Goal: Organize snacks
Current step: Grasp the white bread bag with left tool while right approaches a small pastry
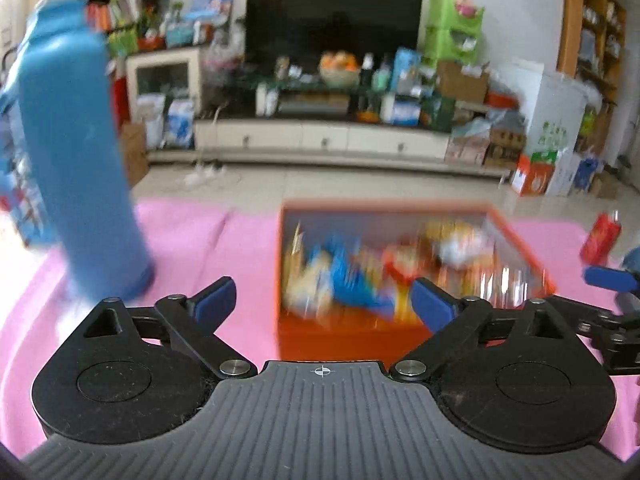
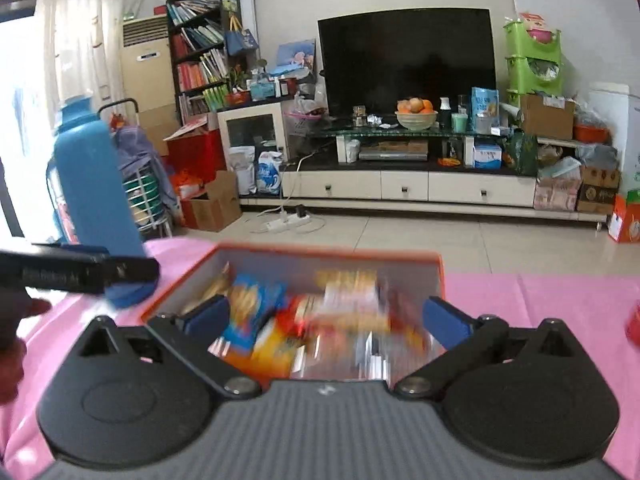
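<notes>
Orange-walled box of blurred snack packets sits on the pink-covered surface, just ahead of the left gripper, whose blue-padded fingers stand spread wide with nothing gripped. Likewise spread and empty, the right gripper has the box beyond its fingers, a blue bottle off to their left

right gripper fingers spread above snack-filled orange box.
</notes>
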Demonstrator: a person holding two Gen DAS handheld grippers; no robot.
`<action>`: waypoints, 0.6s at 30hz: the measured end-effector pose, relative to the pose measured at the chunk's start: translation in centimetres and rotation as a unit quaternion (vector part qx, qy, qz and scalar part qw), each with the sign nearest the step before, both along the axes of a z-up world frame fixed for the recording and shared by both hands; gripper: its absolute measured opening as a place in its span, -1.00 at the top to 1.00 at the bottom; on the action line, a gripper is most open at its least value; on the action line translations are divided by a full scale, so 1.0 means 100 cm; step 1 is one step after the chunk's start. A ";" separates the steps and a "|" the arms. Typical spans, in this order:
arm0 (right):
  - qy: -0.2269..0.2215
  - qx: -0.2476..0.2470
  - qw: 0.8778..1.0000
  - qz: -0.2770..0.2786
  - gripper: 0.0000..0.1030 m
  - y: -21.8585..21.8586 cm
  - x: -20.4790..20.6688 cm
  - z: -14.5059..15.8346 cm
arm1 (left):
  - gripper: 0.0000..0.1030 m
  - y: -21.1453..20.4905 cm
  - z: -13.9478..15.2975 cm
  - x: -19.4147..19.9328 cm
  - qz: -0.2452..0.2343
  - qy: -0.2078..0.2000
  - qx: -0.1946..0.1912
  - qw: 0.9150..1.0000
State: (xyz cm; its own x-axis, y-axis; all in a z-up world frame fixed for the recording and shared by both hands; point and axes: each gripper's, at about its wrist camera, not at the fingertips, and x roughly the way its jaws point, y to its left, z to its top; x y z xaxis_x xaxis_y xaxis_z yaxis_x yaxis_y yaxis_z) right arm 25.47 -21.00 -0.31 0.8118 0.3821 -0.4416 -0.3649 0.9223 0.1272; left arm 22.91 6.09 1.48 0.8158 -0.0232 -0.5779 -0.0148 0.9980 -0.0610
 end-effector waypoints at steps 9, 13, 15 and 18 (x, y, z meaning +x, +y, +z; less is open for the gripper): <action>0.129 0.038 0.991 -0.018 -0.99 -0.029 -0.047 -0.083 | -0.41 -0.014 -0.056 -0.027 0.024 0.091 0.016 0.995; 0.115 0.032 0.992 -0.026 -0.98 -0.033 -0.045 -0.080 | -0.60 -0.024 -0.048 0.011 0.025 0.082 0.033 0.996; 0.122 0.041 0.991 -0.026 -0.99 -0.037 -0.045 -0.082 | -0.47 -0.030 -0.058 0.033 0.028 0.102 0.048 0.993; 0.122 0.036 0.991 -0.029 -0.99 -0.037 -0.043 -0.081 | 0.08 -0.029 -0.080 0.054 0.031 0.145 0.056 0.987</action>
State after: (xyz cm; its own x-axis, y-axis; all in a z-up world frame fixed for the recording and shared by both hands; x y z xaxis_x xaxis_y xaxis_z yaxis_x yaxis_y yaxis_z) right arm 21.20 -24.74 -8.43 0.7056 0.3752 -0.6011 -0.2606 0.9263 0.2722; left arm 28.35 3.21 -6.55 0.6138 0.0985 -0.7833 -0.0766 0.9949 0.0652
